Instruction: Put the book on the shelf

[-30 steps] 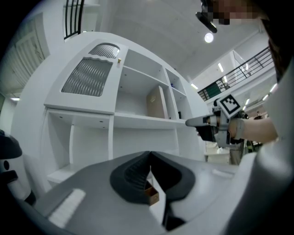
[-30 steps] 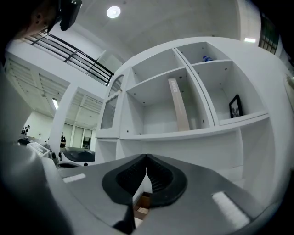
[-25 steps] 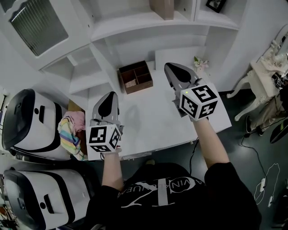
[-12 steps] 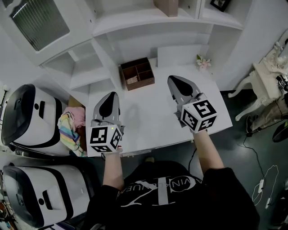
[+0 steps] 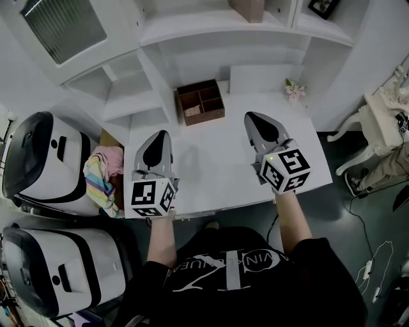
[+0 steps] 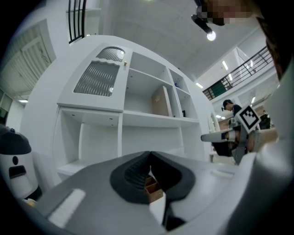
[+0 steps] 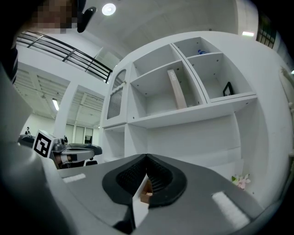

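A tan book [image 5: 248, 7] stands leaning in an upper compartment of the white shelf unit [image 5: 211, 32]; it also shows in the left gripper view [image 6: 161, 102] and the right gripper view [image 7: 177, 89]. Both grippers hover level over the white desk [image 5: 211, 166], well short of the shelf. My left gripper [image 5: 158, 135] is shut with nothing in it, its tips meeting [image 6: 149, 153]. My right gripper [image 5: 254, 117] is shut and empty too [image 7: 146, 157]. Neither touches the book.
A brown wooden divided box [image 5: 200, 101] sits at the back of the desk between the grippers. Small pink flowers [image 5: 294, 89] stand at the back right. White machines [image 5: 45, 159] and a striped cloth [image 5: 102, 179] are left of the desk; a black frame [image 5: 323, 6] sits on the upper right shelf.
My right gripper has sunk toward the desk and drawn slightly back from the shelf. The left gripper has stayed in place. Both remain shut.
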Demonstrator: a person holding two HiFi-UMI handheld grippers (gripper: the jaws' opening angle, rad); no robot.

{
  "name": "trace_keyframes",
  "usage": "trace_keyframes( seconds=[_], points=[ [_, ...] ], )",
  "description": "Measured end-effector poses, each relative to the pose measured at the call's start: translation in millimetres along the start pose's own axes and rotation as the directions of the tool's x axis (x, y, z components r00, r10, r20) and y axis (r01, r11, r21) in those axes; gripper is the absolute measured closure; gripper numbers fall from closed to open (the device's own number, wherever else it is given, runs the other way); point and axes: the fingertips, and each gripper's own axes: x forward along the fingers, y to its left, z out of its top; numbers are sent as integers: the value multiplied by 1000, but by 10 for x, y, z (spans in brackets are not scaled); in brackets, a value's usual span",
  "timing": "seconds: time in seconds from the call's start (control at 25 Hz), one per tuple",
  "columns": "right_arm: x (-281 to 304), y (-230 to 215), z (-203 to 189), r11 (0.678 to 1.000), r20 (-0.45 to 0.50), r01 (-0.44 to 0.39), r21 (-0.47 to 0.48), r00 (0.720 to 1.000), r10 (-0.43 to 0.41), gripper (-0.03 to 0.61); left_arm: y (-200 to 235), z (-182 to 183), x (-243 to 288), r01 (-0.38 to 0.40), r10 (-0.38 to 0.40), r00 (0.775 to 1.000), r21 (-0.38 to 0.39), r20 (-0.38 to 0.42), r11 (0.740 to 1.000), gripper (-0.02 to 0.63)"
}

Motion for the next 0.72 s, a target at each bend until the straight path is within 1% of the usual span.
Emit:
trace_keyframes(
  seconds=[0.72],
  points=[
    [42, -10, -53, 1000, 4, 2, 30, 1000, -2, 572, 85, -31, -34, -21, 21, 1000, -4, -5, 1000, 614]
  ],
)
